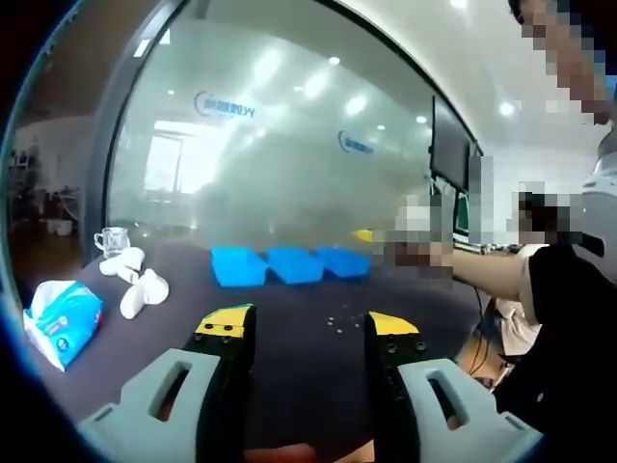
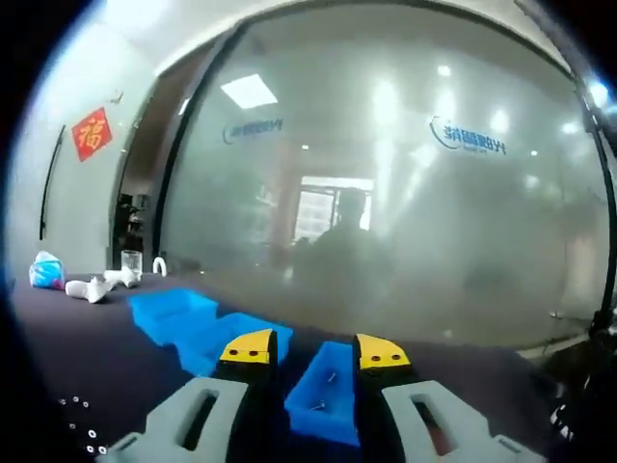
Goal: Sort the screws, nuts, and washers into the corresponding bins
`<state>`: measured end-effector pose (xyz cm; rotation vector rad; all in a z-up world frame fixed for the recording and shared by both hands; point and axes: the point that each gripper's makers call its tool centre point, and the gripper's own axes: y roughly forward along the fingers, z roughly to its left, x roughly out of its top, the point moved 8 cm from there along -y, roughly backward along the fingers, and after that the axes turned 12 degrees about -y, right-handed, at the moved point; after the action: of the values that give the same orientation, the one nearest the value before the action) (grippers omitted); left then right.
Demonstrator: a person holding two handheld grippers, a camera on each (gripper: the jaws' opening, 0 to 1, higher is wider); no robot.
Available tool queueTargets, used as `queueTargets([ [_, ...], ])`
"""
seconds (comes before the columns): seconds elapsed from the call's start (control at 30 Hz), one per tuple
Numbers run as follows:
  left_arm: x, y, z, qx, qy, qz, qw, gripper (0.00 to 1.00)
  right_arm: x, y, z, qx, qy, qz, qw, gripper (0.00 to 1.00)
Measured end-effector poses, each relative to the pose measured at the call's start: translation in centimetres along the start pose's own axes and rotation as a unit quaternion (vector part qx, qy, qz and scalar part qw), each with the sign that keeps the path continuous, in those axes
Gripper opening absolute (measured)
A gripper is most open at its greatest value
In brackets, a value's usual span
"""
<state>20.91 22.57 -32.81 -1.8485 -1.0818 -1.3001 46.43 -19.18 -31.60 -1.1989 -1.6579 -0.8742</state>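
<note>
Small fasteners (image 1: pixel 343 319) lie scattered loose on the dark table (image 1: pixel 289 386), just ahead of and between the left gripper (image 1: pixel 308 330) fingertips, short of the three blue bins (image 1: pixel 289 263). Likely heaped there so either hand reaches them. Left gripper released, jaws spread, nothing held; hovering above the table.

Right gripper (image 2: pixel 314 355) also spread and empty. Its fingertips straddle the nearest blue bin (image 2: pixel 323 395), which holds a couple of screws (image 2: pixel 324 391); probably a drop position. More loose washers (image 2: pixel 82 424) sit left of its left finger.

Tissue pack (image 1: pixel 60 321), white objects (image 1: pixel 135 280) and glass cup (image 1: pixel 112 239) left of the left gripper's fingers, out of the working area.
</note>
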Motion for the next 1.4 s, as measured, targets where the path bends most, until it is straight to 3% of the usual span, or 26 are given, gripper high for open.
queueTargets([
  [0.03, 0.0, 0.1, 0.0, -0.001, 0.000, 0.000, 1.0000, 0.45, 0.3, -0.7, 0.3, 0.005, -0.008, -0.009, 0.9999, 0.26],
  [0.1, -0.1, 0.2, -0.1, -0.004, -0.001, -0.001, 1.0000, 0.45, 0.3, 0.2, -0.1, 0.008, -0.007, -0.021, 0.9997, 0.26],
  [0.5, -0.4, 1.1, -0.8, -0.021, 0.003, 0.003, 0.9998, 0.45, 1.9, -9.2, 2.9, 0.030, 0.017, -0.076, 0.9965, 0.26],
  [0.7, -0.5, 1.3, -1.0, -0.026, 0.003, 0.004, 0.9997, 0.45, 0.5, -12.5, 3.5, 0.038, -0.004, -0.077, 0.9963, 0.26],
  [1.07, -1.2, 1.7, -1.2, -0.030, 0.001, 0.013, 0.9995, 0.45, -2.0, -18.4, 4.5, 0.065, 0.023, -0.057, 0.9960, 0.26],
  [1.23, -1.4, 1.9, -1.2, -0.033, 0.001, 0.016, 0.9993, 0.45, -2.2, -19.3, 4.5, 0.063, 0.033, -0.055, 0.9959, 0.25],
  [1.4, -1.3, 2.1, -1.4, -0.040, 0.005, 0.020, 0.9990, 0.45, -2.0, -19.1, 5.1, 0.091, 0.024, -0.051, 0.9942, 0.25],
])
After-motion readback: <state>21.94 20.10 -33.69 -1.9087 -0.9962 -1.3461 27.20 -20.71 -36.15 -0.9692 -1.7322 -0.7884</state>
